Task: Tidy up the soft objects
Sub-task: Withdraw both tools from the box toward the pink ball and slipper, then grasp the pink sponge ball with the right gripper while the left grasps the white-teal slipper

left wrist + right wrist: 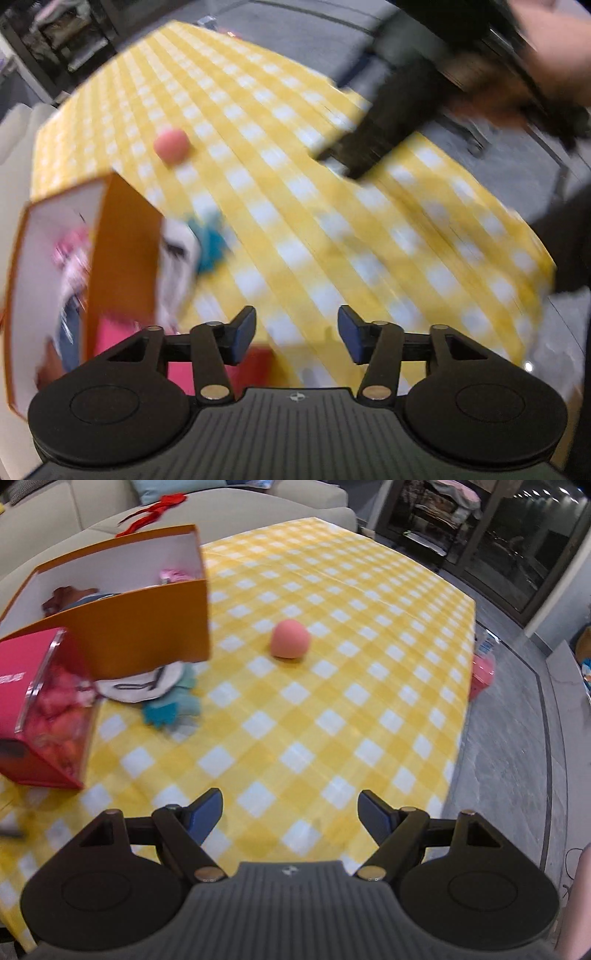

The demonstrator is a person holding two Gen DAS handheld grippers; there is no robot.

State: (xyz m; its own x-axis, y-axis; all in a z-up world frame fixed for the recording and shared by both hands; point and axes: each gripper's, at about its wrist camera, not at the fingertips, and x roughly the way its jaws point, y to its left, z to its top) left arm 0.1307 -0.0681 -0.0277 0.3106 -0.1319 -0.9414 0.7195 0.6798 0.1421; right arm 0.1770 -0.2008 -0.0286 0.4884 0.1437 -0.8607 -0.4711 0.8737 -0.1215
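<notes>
A pink soft ball (290,639) lies alone on the yellow checked tablecloth (332,720); it also shows in the left wrist view (171,145). An orange box (122,627) with white inside stands at the left and holds several soft things. A white and teal plush toy (166,690) lies against its front; in the left wrist view the plush (207,243) is beside the box (122,251). My left gripper (296,334) is open and empty above the cloth. My right gripper (290,818) is open and empty, well short of the ball.
A red and clear box (48,709) of pink items stands at the left front. A beige sofa (221,506) lies behind the table. The table edge runs along the right, with grey floor (517,738) beyond. The other gripper (376,140) shows blurred at upper right.
</notes>
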